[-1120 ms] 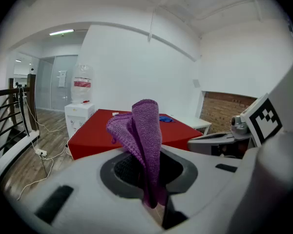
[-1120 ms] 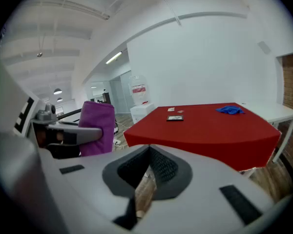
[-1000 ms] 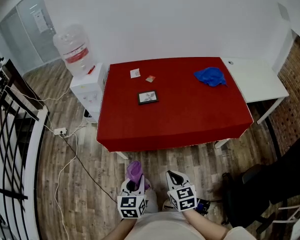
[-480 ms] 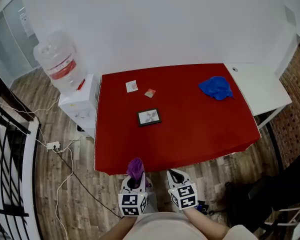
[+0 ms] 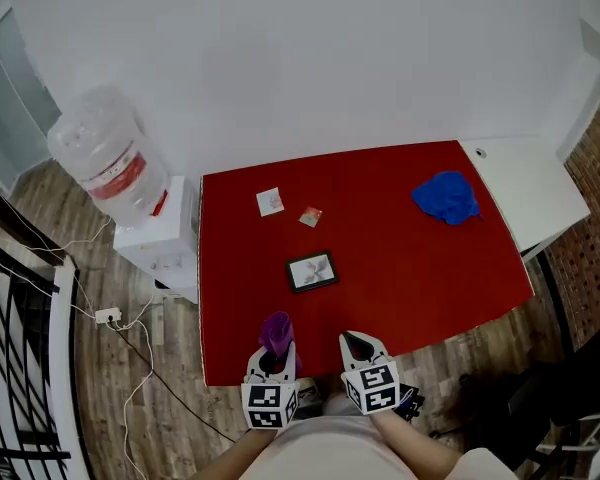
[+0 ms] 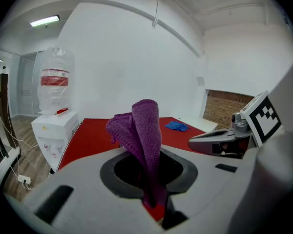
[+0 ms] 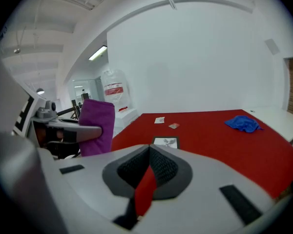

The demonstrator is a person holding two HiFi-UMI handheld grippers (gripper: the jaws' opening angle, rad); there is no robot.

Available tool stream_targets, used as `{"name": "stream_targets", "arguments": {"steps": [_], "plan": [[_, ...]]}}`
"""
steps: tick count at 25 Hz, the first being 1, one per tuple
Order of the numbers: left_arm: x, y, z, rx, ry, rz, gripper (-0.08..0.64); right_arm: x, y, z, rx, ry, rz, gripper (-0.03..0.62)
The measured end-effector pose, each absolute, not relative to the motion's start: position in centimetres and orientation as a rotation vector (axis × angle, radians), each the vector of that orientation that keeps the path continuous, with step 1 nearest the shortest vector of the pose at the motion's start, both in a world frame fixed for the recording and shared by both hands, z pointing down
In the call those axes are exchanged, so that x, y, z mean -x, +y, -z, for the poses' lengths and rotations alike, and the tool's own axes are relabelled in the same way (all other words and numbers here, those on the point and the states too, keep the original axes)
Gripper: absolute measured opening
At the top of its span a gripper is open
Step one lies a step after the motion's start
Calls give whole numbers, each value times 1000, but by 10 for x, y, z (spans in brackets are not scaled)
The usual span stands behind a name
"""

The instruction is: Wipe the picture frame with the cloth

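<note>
A small dark picture frame [image 5: 311, 271] lies flat on the red table [image 5: 410, 268], left of the middle; it also shows in the right gripper view [image 7: 165, 142]. My left gripper [image 5: 276, 353] is over the table's near edge, shut on a purple cloth [image 5: 275, 331] that stands up from its jaws [image 6: 144, 126]. Beside it my right gripper [image 5: 358, 346] is shut with nothing in it; its jaws meet at the tips. Both grippers are short of the frame, which lies a little ahead between them.
A blue cloth [image 5: 446, 197] is bunched at the table's far right. Two small cards [image 5: 270, 201] [image 5: 310, 216] lie beyond the frame. A water dispenser [image 5: 115, 168] stands left of the table, a white side table [image 5: 525, 183] on the right, and cables run over the floor [image 5: 130, 368].
The view has moved forward: the table and frame are nearer, and both grippers have gone from over the floor to the table's near edge. The cloth stays in the left gripper.
</note>
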State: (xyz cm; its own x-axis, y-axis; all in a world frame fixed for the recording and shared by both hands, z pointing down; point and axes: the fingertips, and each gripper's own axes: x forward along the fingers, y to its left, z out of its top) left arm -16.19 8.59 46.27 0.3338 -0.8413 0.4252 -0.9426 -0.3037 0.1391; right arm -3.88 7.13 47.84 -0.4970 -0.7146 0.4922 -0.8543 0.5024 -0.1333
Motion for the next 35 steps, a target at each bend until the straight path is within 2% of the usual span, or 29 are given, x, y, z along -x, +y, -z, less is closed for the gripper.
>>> {"name": "stream_targets", "arguments": {"steps": [20,31,35], "plan": [[151,-10,-476,-2145,-1593,-420,61,34,-31,-485,-1161,-2389,-525,5],[157,-52,-516,-2123,-1559,-498,61,46,-63,-527,-1129,-2359,-581,5],[158,-64,-540,-2169,-1509,-620,61,51,-76,-543,-1151,-2350,-602,5]]}}
